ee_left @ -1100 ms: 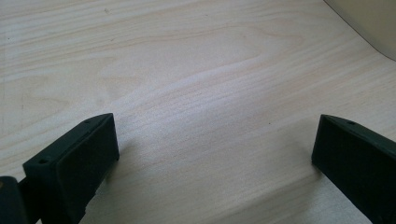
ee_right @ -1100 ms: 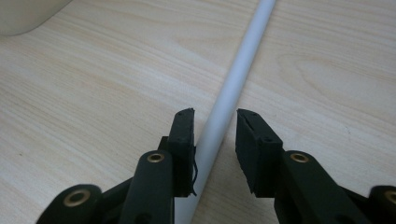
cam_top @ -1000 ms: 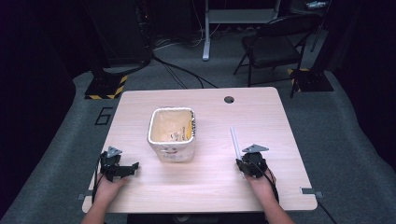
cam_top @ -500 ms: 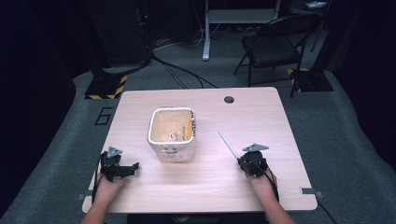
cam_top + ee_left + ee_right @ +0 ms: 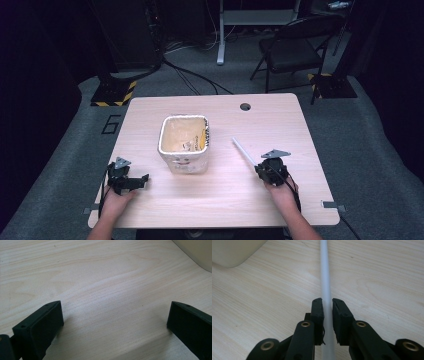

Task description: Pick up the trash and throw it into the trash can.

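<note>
Right gripper view shows the right gripper (image 5: 326, 305) clamped on a white rod (image 5: 325, 277), aimed up-frame, likely toward the tub (image 5: 183, 143); left gripper (image 5: 113, 322) rests, jaws apart.

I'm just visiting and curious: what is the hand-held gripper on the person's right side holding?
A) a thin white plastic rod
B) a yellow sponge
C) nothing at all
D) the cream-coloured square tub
A: in the right gripper view the right hand-held gripper has its black jaws closed on the thin white plastic rod, which points toward the cream-coloured square tub.
</note>
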`<state>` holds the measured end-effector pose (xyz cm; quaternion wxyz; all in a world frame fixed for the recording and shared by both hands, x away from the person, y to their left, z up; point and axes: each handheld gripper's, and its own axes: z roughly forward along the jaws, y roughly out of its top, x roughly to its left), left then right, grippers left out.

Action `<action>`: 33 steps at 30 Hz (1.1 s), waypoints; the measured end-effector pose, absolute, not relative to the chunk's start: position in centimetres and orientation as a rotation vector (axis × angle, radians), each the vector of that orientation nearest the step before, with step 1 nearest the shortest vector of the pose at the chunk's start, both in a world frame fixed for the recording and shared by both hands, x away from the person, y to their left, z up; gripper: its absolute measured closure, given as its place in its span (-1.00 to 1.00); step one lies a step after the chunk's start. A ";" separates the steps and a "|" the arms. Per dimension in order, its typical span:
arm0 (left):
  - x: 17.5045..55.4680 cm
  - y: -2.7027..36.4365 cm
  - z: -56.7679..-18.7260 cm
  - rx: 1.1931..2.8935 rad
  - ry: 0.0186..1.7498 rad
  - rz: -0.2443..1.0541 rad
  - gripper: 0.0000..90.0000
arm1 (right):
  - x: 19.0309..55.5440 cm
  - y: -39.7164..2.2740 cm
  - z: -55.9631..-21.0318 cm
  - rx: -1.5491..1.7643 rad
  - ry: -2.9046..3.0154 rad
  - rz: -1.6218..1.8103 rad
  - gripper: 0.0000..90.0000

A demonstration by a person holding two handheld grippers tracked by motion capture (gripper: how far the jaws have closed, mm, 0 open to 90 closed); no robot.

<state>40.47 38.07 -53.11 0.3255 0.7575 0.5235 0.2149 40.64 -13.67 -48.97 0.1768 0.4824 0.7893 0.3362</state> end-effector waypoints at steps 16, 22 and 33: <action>40.5 38.1 -53.1 1.985 1.373 0.563 -0.99 | 40.5 -13.5 -46.6 1.333 2.262 0.980 0.76; 40.5 38.1 -53.1 1.986 1.373 0.563 -0.99 | 40.4 -13.4 -45.7 1.295 2.278 0.985 0.76; 40.5 38.1 -53.1 1.986 1.373 0.563 -0.99 | 40.0 -13.5 -43.4 1.247 2.283 1.043 0.76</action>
